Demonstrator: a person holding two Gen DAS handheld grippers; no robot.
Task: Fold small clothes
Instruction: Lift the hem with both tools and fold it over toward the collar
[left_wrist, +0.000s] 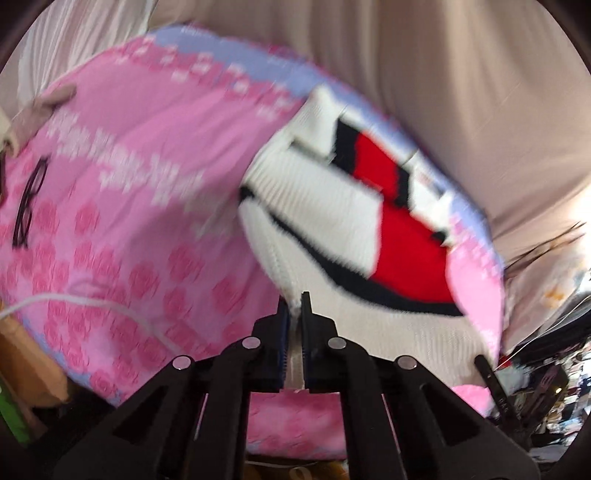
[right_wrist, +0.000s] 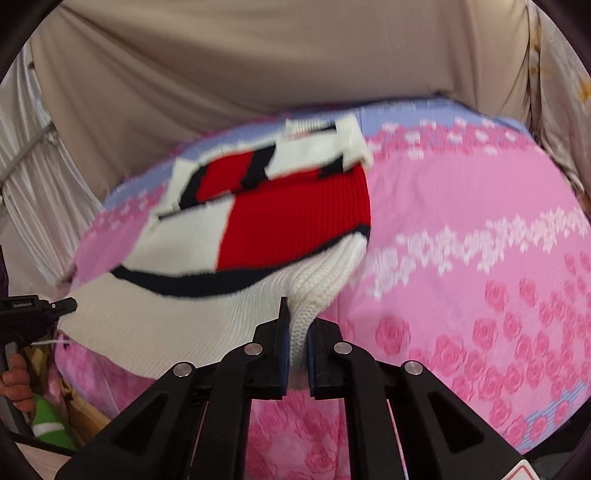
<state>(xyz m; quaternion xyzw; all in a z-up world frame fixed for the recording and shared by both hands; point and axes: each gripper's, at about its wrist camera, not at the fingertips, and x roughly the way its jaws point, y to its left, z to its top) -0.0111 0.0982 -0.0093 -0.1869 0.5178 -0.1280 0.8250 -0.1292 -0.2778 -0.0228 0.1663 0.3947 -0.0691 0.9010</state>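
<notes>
Two sets of tongs each pinch one near corner of the knit sweater (left_wrist: 314, 221): the left gripper (left_wrist: 294, 301) is clamped on a thin white edge, the right gripper (right_wrist: 299, 314) on a thicker ribbed fold. Between them the hem hangs raised, while the red, white and black body lies on the pink rose-print bedspread (left_wrist: 129, 155). Soft, stretchy and fairly light, it will likely sag mid-hem; corner grips suit it best.
</notes>
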